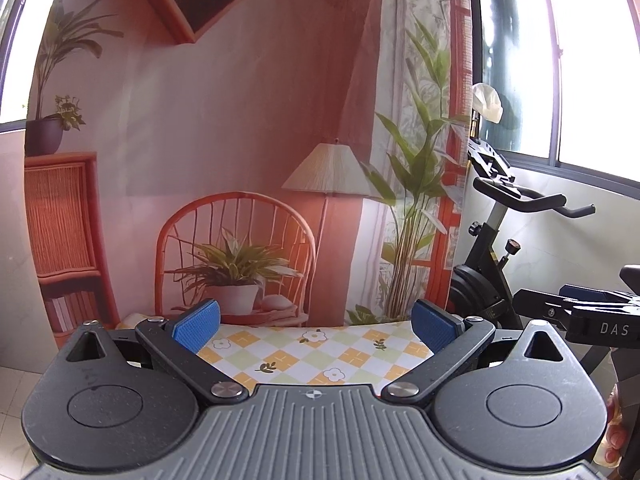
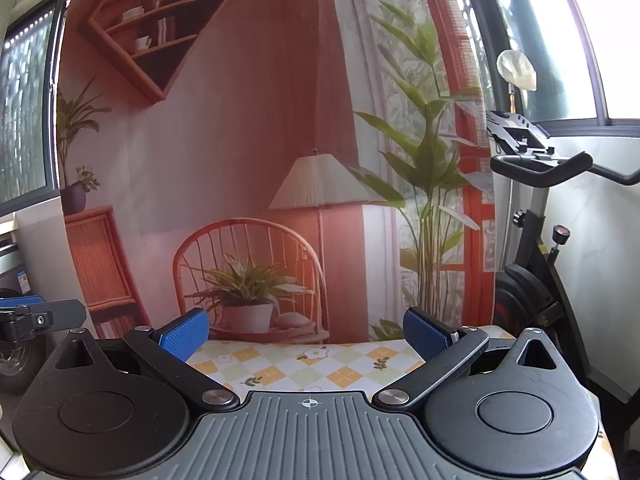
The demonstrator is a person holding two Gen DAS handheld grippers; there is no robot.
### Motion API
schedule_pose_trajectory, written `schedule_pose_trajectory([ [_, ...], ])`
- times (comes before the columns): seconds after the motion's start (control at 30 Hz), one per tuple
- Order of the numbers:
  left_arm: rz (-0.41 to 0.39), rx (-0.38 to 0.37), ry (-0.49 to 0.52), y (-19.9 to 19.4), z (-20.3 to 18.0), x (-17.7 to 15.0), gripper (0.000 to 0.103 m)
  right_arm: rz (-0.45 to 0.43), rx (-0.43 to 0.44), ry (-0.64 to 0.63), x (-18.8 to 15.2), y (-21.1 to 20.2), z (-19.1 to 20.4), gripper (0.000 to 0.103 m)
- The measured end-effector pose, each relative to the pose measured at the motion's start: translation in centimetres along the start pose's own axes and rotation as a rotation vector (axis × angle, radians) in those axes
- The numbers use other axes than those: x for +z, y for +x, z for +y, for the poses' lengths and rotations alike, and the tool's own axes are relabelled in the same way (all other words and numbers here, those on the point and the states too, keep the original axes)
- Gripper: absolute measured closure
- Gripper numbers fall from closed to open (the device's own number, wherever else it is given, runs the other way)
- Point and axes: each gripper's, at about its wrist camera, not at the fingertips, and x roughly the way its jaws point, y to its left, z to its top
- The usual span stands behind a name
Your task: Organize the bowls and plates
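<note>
No plate or bowl shows in either view. My left gripper (image 1: 316, 326) is open, its blue pads (image 1: 198, 322) spread wide with nothing between them, held above a checked tablecloth (image 1: 308, 354) with flowers. My right gripper (image 2: 306, 332) is also open and holds nothing, over the same tablecloth (image 2: 316, 366). In the left wrist view the right gripper (image 1: 592, 312) shows at the right edge, with a hand (image 1: 614, 436) below it. In the right wrist view the left gripper (image 2: 28, 312) sticks in at the left edge.
A printed backdrop (image 1: 248, 128) of a room with a chair, lamp and plants hangs right behind the table's far edge. An exercise bike (image 2: 544, 240) stands to the right by the windows. A grey wall and floor tiles lie to the left.
</note>
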Motion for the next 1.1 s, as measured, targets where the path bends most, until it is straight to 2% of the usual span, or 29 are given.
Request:
schedule_pose_trajectory([
  [0.17, -0.013, 0.038, 0.004, -0.26, 0.01, 0.03, 0.000, 0.000, 0.001, -0.001, 0.03, -0.07, 0.05, 0.000],
  [1.1, 0.006, 0.064, -0.015, 0.03, 0.49, 0.13, 0.000, 0.012, 0.009, -0.004, -0.08, -0.11, 0.80, 0.000],
])
